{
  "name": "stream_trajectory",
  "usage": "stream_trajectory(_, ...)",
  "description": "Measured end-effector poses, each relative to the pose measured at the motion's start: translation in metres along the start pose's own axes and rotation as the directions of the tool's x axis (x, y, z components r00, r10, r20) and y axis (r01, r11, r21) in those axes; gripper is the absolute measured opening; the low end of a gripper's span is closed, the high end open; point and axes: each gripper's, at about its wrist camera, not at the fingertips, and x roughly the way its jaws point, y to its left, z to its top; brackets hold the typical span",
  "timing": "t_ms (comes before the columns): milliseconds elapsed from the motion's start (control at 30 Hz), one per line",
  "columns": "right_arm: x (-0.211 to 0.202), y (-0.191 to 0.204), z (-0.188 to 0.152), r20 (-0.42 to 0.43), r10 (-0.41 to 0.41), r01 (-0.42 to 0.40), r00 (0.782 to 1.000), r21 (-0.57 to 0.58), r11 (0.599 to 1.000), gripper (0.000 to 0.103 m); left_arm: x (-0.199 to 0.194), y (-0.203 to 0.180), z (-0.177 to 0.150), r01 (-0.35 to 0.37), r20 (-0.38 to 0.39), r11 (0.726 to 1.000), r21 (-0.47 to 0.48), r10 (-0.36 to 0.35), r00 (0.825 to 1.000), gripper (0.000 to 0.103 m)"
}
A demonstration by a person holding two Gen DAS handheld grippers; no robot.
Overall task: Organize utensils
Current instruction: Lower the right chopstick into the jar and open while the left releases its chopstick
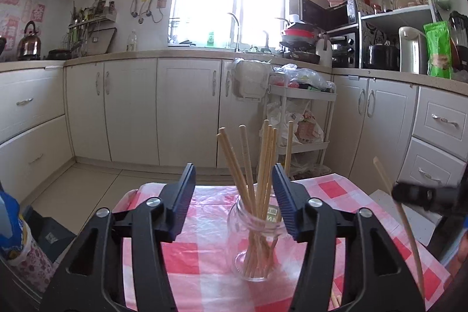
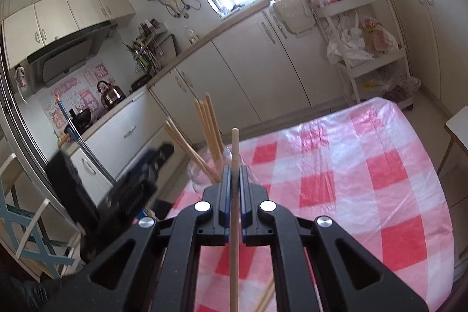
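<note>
My right fingers [image 2: 234, 174] pinch one chopstick [image 2: 234, 224] at frame centre; my left fingers [image 1: 234, 192] gape wide and empty around the glass jar [image 1: 257, 241], mid-frame on the checked bench [image 1: 365, 192]. Most chopsticks already stand in the jar; this one, and a few low in frame, remain.

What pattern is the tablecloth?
Red, pink and white checks on the tablecloth, clearest in the right wrist view.

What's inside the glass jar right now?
The glass jar holds a bundle of wooden chopsticks, standing tilted. Their lower ends show through the glass; the left gripper finger covers part of the jar.
</note>
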Motion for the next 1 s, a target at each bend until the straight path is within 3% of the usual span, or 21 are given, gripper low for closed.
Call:
stream_trajectory(133, 0.010, 0.028, 0.033, 0.149, 0.026, -0.026, 0.988, -0.003, 1.000, 0.006, -0.020, 0.025, -0.022, -0.041, -0.025, 0.995, -0.094, 0.039, 0.999, 0.056)
stream_trajectory(267, 0.034, 0.044, 0.059, 0.263, 0.015, -0.023, 0.965, 0.029, 0.999, 0.006, -0.023, 0.056, -0.044, -0.085, -0.061, 0.969, -0.233, 0.073, 0.995, 0.056)
stream_trajectory(500, 0.071, 0.042, 0.075, 0.401, -0.069, 0.026, 0.913, 0.114, 0.993, 0.006, -0.028, 0.082, -0.049, -0.049, -0.027, 0.932, -0.360, 0.042, 0.999, 0.056)
stream_trajectory(767, 0.105, 0.051, 0.059, 0.443, -0.130, 0.135, 0.887, 0.019, 0.991, 0.006, -0.020, 0.078, -0.053, -0.002, -0.037, 0.932, -0.363, -0.012, 0.999, 0.059)
stream_trajectory(1000, 0.108, 0.067, 0.039, 0.429, -0.124, 0.180, 0.895, -0.092, 0.979, 0.006, -0.018, 0.084, -0.054, -0.015, -0.043, 0.924, -0.382, -0.002, 0.999, 0.060)
